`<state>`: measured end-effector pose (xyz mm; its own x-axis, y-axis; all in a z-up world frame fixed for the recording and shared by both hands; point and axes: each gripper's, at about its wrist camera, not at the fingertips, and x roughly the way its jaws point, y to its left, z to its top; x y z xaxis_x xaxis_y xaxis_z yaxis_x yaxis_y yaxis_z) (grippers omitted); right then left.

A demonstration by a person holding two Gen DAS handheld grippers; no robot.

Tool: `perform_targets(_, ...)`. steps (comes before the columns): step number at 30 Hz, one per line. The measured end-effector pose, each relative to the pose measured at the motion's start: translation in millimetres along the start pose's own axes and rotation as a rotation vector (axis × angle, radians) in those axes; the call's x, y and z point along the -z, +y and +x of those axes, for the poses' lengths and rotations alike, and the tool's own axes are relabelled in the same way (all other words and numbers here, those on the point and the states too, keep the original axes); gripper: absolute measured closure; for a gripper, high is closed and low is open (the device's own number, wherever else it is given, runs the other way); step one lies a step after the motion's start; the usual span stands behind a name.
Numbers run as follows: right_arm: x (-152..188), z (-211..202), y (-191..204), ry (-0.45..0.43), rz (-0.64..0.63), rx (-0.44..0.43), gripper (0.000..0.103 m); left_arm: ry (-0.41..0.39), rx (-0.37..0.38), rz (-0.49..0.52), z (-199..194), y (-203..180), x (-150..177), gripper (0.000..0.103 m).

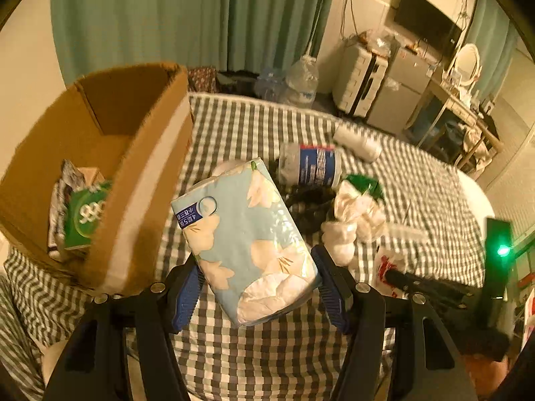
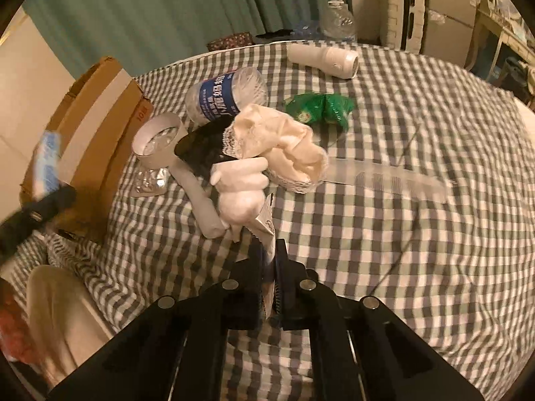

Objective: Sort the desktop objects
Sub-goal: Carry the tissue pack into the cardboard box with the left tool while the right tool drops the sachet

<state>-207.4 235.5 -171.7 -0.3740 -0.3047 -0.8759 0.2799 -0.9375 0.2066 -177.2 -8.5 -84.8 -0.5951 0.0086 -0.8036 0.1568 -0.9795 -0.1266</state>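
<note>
- Blue-padded left gripper (image 1: 257,287) clamps a floral tissue pack (image 1: 245,244) by its near end, raised above the checked tablecloth (image 1: 267,361) beside the cardboard box (image 1: 140,153) at the left edge.
- Right gripper (image 2: 269,267), low over the cloth, pinches a white wrapper (image 2: 265,230) between nearly closed fingers.
- Beyond lie a water bottle (image 2: 227,95), green packet (image 2: 321,107) and white bottle (image 2: 324,58).

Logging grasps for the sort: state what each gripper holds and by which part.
Left gripper: tissue pack, clamped across its near end. Right gripper: shut on a thin white packet, pinched at its lower edge.
</note>
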Motion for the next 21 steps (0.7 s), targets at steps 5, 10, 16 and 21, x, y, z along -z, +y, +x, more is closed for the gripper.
perform_targets(5,2.1,-17.3,3.5,-0.016,0.036,-0.021,0.098,-0.064,0.009,-0.004,-35.3,10.3,-6.3,0.039)
perform_targets(10,-13.5,-79.8,45.7,-0.121,-0.04,-0.089,0.098,-0.137,-0.006,-0.024,-74.0,31.2,-39.4,0.039)
perform_targets(16,-57.8,-125.9,143.1,-0.202,-0.184,-0.311,0.098,-0.16,-0.078,-0.03,-102.4,94.2,-78.8,0.039)
perform_targets(21,-80.2,-104.9,219.1,-0.174,-0.29,-0.374,0.098,-0.136,-0.157,-0.109,-89.9,156.0,-71.3,0.039)
